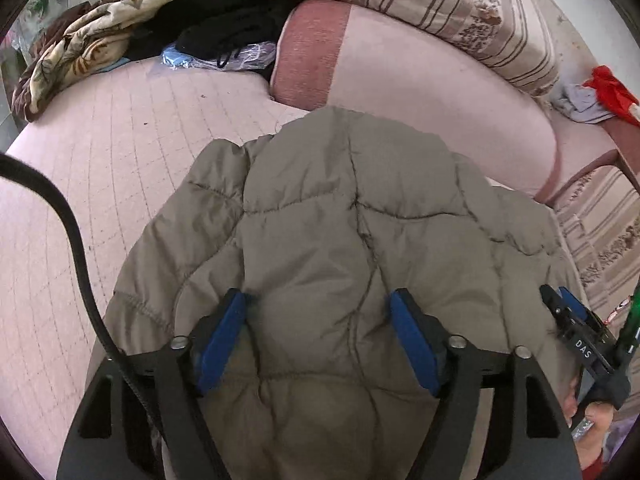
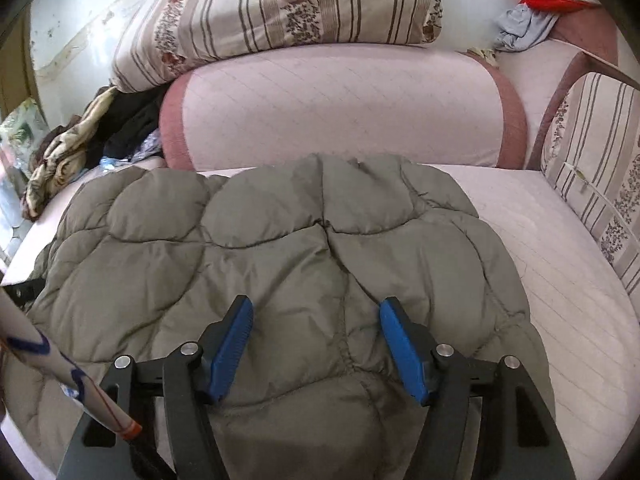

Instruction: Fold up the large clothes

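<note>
A grey-brown quilted puffer jacket [image 1: 340, 232] lies folded on a pink quilted bed. My left gripper [image 1: 320, 300] is open, its blue pads spread wide over the jacket's near edge, with padded fabric bulging between them. My right gripper [image 2: 316, 312] is also open over the same jacket [image 2: 240, 248], fabric between its blue pads too. The right gripper's tip shows in the left wrist view [image 1: 560, 300] at the jacket's right edge.
A pink bolster cushion [image 2: 340, 108] lies behind the jacket, with a striped floral pillow [image 2: 280, 4] on top. A patterned blanket and black clothes [image 1: 120, 28] are heaped at the back left. Red and grey cloths [image 2: 532, 4] lie at the back right. A black cable [image 1: 76, 240] hangs at left.
</note>
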Available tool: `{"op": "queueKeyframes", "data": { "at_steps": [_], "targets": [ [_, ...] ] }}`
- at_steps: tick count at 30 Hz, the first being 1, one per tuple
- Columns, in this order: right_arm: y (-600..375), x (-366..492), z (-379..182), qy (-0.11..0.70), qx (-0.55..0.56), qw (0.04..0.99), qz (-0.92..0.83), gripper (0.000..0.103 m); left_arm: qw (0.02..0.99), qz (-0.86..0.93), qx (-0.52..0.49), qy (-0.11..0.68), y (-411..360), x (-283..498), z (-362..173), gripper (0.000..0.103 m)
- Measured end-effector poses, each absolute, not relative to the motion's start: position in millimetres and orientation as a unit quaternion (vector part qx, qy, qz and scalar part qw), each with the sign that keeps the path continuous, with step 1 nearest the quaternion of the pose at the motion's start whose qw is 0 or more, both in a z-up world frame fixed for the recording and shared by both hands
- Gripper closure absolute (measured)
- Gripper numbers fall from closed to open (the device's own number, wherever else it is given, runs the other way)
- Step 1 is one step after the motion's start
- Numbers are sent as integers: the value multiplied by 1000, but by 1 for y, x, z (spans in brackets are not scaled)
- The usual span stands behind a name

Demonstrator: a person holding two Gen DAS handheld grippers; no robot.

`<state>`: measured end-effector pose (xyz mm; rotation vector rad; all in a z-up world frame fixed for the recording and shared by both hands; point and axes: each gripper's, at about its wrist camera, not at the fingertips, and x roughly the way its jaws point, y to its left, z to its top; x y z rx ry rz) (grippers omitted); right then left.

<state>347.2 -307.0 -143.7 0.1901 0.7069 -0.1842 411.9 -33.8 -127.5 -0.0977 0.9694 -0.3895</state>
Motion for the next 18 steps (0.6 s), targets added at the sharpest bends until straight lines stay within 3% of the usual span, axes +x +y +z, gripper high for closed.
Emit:
{"op": "queueKeyframes", "data": {
  "at_steps": [4, 18],
  "targets": [
    [-311, 353, -152, 344, 105, 929, -92, 22, 865, -175, -63, 467, -32, 432, -136, 21],
    [-254, 296, -107, 296, 81, 949, -69, 21, 921, -100, -48, 374, 13, 375, -93, 21]
  ]
}}
